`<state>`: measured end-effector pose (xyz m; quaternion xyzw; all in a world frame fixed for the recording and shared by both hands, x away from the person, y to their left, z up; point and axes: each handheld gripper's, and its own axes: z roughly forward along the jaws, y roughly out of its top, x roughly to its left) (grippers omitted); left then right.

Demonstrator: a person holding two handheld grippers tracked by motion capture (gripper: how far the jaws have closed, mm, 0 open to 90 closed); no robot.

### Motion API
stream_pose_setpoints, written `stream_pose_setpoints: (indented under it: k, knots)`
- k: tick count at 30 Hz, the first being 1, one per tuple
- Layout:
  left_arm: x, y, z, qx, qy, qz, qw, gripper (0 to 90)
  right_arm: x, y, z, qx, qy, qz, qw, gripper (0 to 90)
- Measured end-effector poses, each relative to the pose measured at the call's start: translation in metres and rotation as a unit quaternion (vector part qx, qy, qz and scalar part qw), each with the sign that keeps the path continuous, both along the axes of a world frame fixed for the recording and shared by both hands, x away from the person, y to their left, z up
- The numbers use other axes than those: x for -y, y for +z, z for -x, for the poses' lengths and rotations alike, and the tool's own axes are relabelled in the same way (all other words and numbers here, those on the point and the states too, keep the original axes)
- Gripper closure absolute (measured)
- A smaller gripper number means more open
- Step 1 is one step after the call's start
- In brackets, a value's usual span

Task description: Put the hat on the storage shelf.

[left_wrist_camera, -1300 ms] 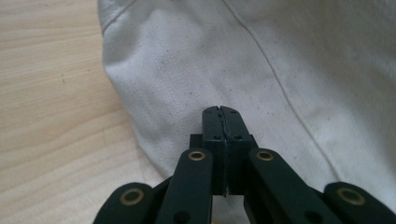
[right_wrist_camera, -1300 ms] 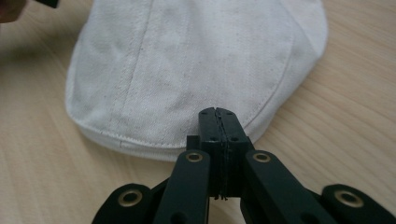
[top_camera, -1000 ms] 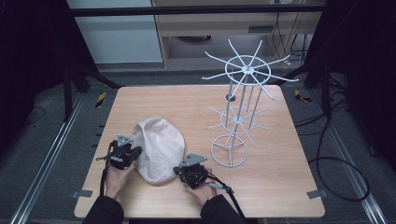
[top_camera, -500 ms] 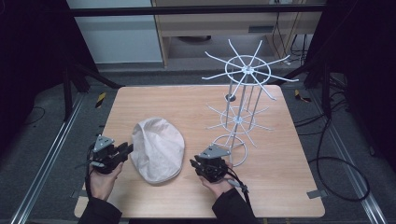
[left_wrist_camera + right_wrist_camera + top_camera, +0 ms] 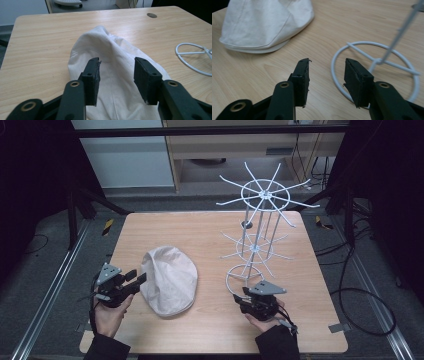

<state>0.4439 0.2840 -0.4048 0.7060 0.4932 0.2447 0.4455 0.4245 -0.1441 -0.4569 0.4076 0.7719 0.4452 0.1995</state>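
I get the high view from above, looking down the table. Both gripper views sit low and close, sharing the cap and the rack base.

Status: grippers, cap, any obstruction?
Left gripper and right gripper open, jaws just opened, nothing between them. Cap flat on table, unheld. Wire rack beside right gripper.

place: lab | signs: black metal frame round wooden table; floor cables
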Motion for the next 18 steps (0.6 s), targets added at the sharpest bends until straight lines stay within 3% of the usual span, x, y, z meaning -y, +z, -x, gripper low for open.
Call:
stream_pose_setpoints:
  k: [4, 9, 18]
  knots:
    - [0.002, 0.002, -0.001, -0.007, 0.001, 0.001, 1.0, 49.4, 0.023, 0.001, 0.003, 0.001, -0.03, -0.002, 0.9996, 51.6]
    - [0.008, 0.003, -0.005, -0.018, 0.003, -0.006, 0.9998, 43.0, 0.052, -0.003, 0.005, 0.005, -0.07, 0.013, 0.9975, 48.1]
    - [0.026, 0.001, -0.025, -0.035, 0.007, -0.02, 0.9992, 36.3, 0.088, -0.01, 0.006, 0.008, -0.118, 0.024, 0.9927, 43.0]
